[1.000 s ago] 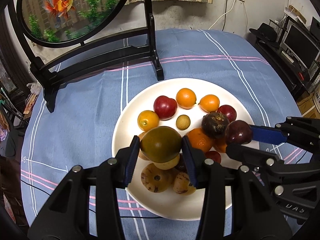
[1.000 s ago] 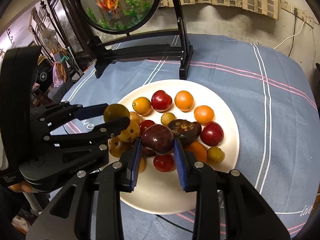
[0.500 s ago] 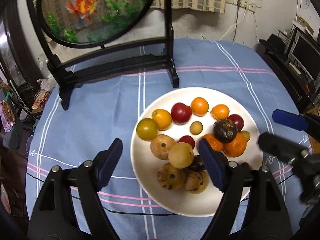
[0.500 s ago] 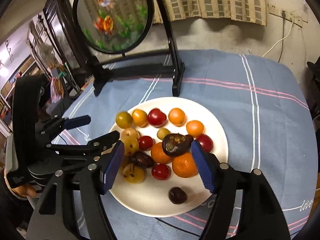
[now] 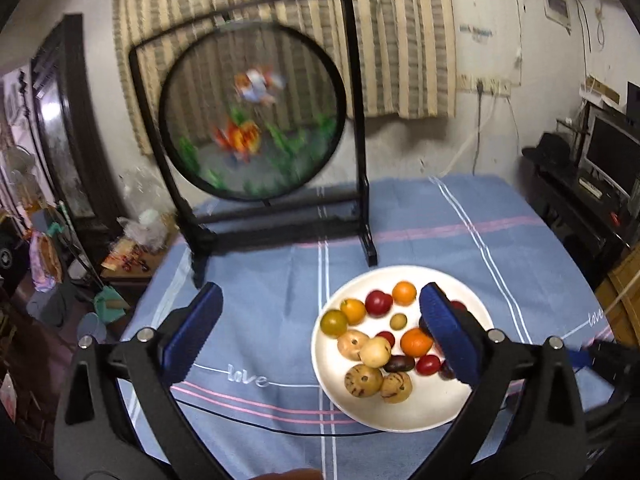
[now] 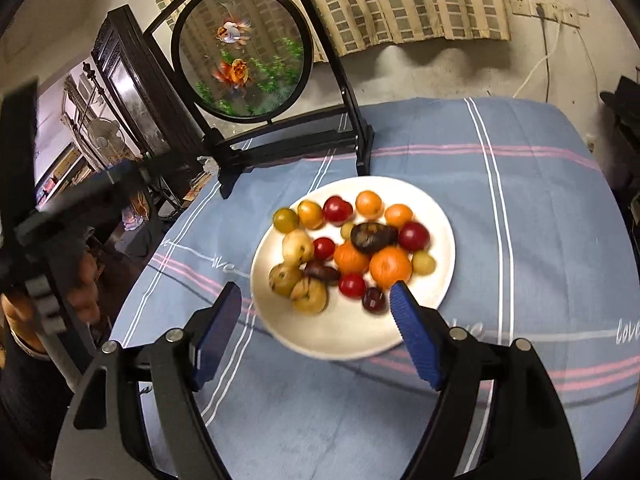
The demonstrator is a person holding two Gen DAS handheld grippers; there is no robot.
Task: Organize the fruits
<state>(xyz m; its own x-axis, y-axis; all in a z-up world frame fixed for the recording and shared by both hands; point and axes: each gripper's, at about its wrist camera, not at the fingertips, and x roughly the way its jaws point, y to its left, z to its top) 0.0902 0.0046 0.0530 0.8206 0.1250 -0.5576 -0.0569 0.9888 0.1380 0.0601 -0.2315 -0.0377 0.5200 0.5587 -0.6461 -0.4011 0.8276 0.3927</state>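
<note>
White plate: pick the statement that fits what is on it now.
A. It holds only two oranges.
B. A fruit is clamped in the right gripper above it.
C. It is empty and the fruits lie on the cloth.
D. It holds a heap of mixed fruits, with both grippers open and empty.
D: the white plate carries many mixed fruits, while the left gripper and the right gripper stand wide with nothing between their pads.

Glossy white plate [image 6: 442, 236], cloth tablecloth [image 6: 520, 200]
</note>
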